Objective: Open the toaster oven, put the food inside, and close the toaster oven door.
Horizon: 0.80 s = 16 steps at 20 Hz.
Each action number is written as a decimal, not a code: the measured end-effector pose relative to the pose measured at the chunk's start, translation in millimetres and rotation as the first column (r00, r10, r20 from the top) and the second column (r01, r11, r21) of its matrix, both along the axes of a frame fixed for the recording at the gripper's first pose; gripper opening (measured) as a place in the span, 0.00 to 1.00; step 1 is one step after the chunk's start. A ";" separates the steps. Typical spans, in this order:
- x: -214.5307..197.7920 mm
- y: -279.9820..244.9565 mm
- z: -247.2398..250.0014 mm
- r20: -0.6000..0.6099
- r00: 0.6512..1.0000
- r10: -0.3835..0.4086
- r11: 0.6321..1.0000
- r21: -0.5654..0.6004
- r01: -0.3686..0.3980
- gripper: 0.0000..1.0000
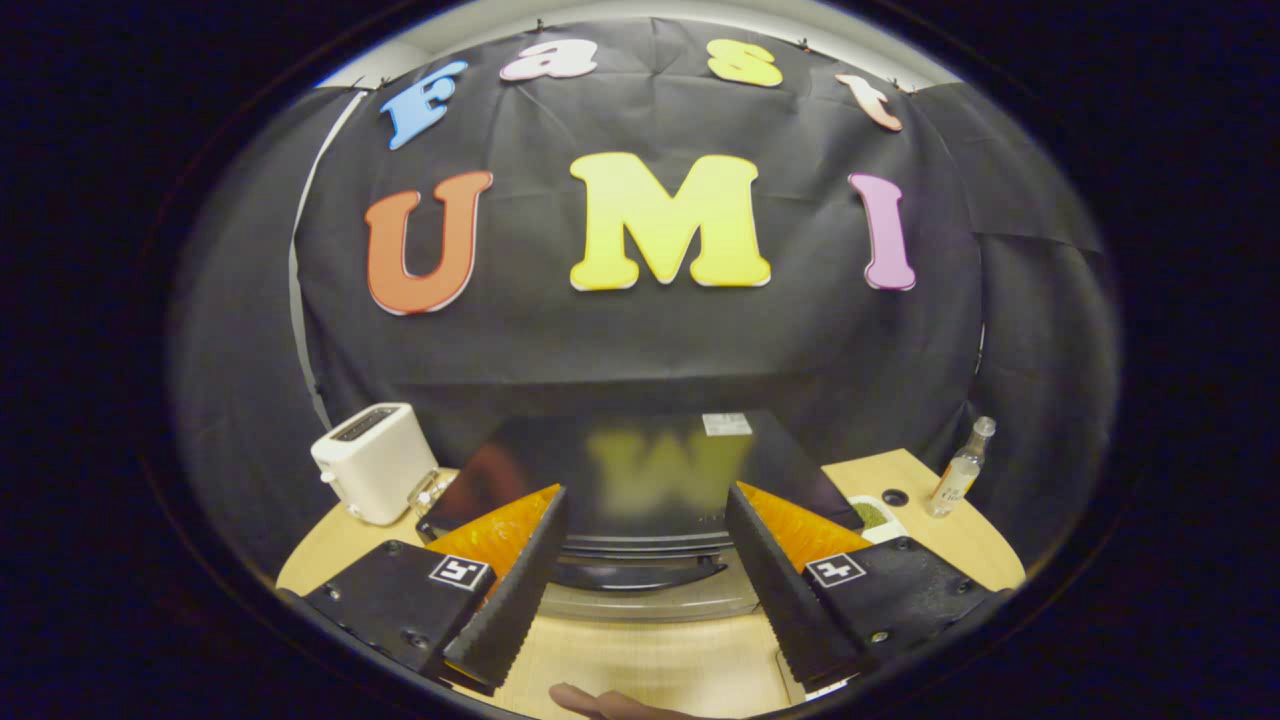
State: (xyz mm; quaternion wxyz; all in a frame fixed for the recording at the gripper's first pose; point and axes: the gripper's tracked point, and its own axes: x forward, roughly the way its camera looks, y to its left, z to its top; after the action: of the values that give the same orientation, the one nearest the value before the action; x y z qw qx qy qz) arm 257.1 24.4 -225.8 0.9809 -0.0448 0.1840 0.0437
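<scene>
**Count on the table**

One toaster oven sits just ahead of the gripper, whose two fingers stand apart with nothing held. One white toaster stands beyond the left finger. One clear bottle stands beyond the right finger, far off. One small dish lies just past the right finger. One hand shows beneath the fingers.

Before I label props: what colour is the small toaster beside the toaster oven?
White or cream, in the gripper view: toaster, left of the toaster oven.

toaster oven: glossy, mirror-like top | table: smooth pale wood | toaster: smooth white plastic
</scene>
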 end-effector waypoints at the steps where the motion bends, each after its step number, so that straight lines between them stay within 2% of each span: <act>1: 1.0 4.6 -12.4 -0.041 0.999 0.008 1.000 0.004 -0.008 1.00; 3: -0.7 10.4 -37.0 -0.121 0.993 0.018 1.000 -0.003 -0.018 1.00; 4: 2.2 10.1 -30.7 -0.083 0.996 0.014 1.000 -0.002 -0.014 1.00; 11: -12.8 8.9 -36.4 -0.095 0.995 -0.020 1.000 -0.023 0.018 1.00; 16: -58.7 5.6 -45.1 -0.036 0.999 -0.033 0.998 -0.049 0.031 1.00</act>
State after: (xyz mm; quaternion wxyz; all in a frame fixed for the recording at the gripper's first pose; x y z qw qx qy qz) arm 198.4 30.0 -270.9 0.9766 -0.0649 0.2035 0.0245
